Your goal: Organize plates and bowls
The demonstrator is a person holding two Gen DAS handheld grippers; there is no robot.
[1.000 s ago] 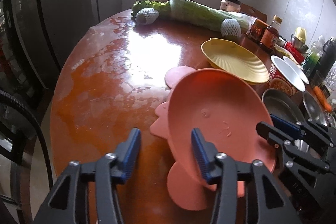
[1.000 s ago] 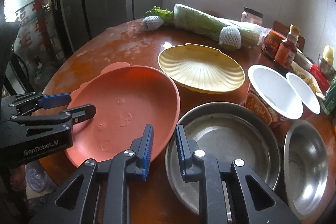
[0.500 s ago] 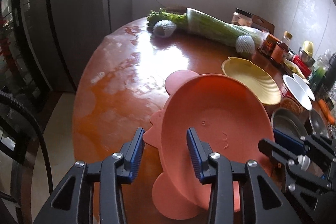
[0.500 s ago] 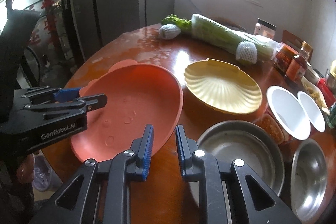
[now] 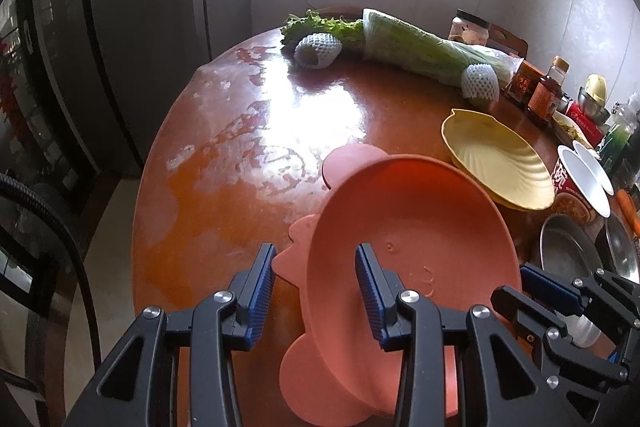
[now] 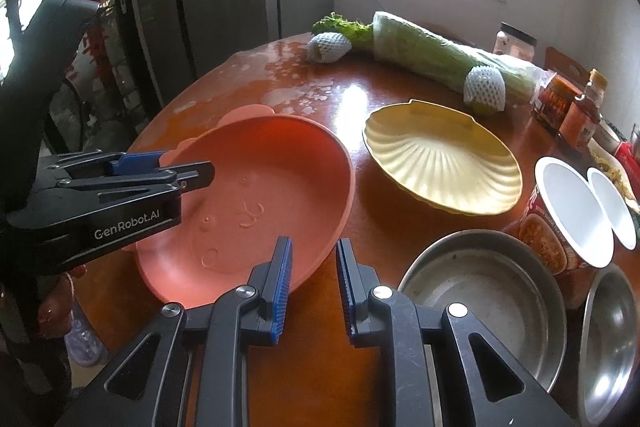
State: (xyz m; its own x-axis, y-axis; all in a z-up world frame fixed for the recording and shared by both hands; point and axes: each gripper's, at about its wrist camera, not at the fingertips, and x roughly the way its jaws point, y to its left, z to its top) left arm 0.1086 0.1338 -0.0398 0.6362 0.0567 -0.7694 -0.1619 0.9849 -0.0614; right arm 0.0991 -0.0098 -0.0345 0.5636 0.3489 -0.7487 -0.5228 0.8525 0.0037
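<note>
— What carries it all?

— A round, glossy reddish-brown wooden table (image 6: 384, 107), its far left part blotched with pale worn patches.

— And lying on it?

— At the back, a long wrapped cabbage (image 6: 436, 53) with two foam-netted fruits (image 6: 328, 47) beside it. Nearer, a yellow shell-shaped plate (image 6: 440, 155), a steel basin (image 6: 484, 291), a steel bowl (image 6: 610, 327), an instant-noodle cup (image 6: 568, 223), and sauce jars (image 6: 560, 99) at the right edge.

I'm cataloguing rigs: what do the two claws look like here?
Both are matte black, angular linkages with silver screws. Left claw and right claw carry ribbed blue finger pads. The left body reads "GenRobot.AI" in white. A black corrugated cable runs beside it.
</note>
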